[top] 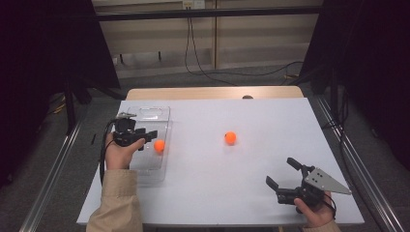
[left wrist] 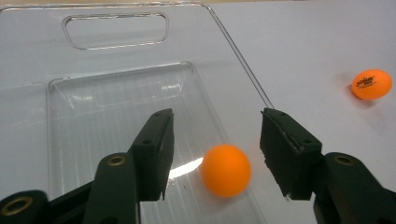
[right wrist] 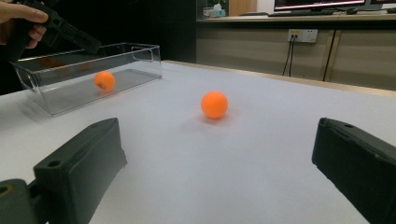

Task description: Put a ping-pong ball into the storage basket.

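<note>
A clear plastic bin (top: 150, 166) stands at the table's left side. Inside it lies an orange ball (top: 159, 145). My left gripper (top: 151, 137) is held over the bin, open, with that ball (left wrist: 226, 169) below and between its jaws, not touched. A second orange ball (top: 230, 137) rests on the white table near the middle. My right gripper (top: 279, 170) sits low at the near right, open and empty. In the right gripper view the second ball (right wrist: 214, 104) lies ahead of its jaws, and the bin (right wrist: 140, 63) with its ball (right wrist: 104, 80) stands farther left.
The white table (top: 217, 179) ends in a wooden strip (top: 212, 92) at the far side. The bin has a handle cutout (left wrist: 116, 29) at its far end. Cables hang on the far wall, and metal rails run along both sides of the table.
</note>
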`<state>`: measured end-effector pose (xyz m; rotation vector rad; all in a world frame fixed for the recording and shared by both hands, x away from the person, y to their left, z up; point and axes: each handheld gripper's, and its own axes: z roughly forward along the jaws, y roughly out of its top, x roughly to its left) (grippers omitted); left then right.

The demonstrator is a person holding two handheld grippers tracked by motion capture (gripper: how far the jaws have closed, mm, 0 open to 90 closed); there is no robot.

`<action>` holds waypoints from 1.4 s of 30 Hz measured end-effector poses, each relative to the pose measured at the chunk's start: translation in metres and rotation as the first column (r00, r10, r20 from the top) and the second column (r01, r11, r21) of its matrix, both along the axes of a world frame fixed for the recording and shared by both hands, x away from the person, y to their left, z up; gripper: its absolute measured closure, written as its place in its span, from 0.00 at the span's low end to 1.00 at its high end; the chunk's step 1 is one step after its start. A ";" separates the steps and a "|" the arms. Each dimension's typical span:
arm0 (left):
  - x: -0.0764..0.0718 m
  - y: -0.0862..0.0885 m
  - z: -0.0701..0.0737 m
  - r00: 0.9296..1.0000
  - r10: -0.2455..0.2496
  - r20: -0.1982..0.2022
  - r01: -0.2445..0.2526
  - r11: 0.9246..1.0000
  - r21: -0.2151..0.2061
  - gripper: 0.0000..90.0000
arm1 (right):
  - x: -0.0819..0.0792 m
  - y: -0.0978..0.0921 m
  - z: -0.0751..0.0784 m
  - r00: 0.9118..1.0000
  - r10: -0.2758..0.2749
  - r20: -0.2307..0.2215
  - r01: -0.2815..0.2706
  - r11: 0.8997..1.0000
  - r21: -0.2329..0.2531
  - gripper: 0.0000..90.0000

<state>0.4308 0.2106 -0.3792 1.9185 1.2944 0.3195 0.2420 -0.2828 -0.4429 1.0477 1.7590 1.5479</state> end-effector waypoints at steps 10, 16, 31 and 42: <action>-0.003 -0.009 0.004 1.000 -0.019 0.010 0.019 1.000 -0.012 0.38 | 0.000 0.000 0.000 1.000 0.001 0.000 -0.001 1.000 -0.001 0.01; -0.005 -0.016 0.010 0.999 -0.042 0.021 0.043 0.999 -0.020 0.31 | 0.000 0.000 0.000 1.000 0.000 0.001 0.000 1.000 -0.001 0.01; -0.010 -0.043 0.017 0.991 -0.130 0.036 0.130 0.991 -0.004 0.21 | 0.000 0.000 0.000 1.000 -0.001 0.002 0.001 1.000 0.003 0.01; -0.011 -0.055 0.016 0.986 -0.161 0.034 0.161 0.987 0.001 0.17 | 0.000 0.000 0.001 1.000 0.001 0.003 -0.001 1.000 0.000 0.01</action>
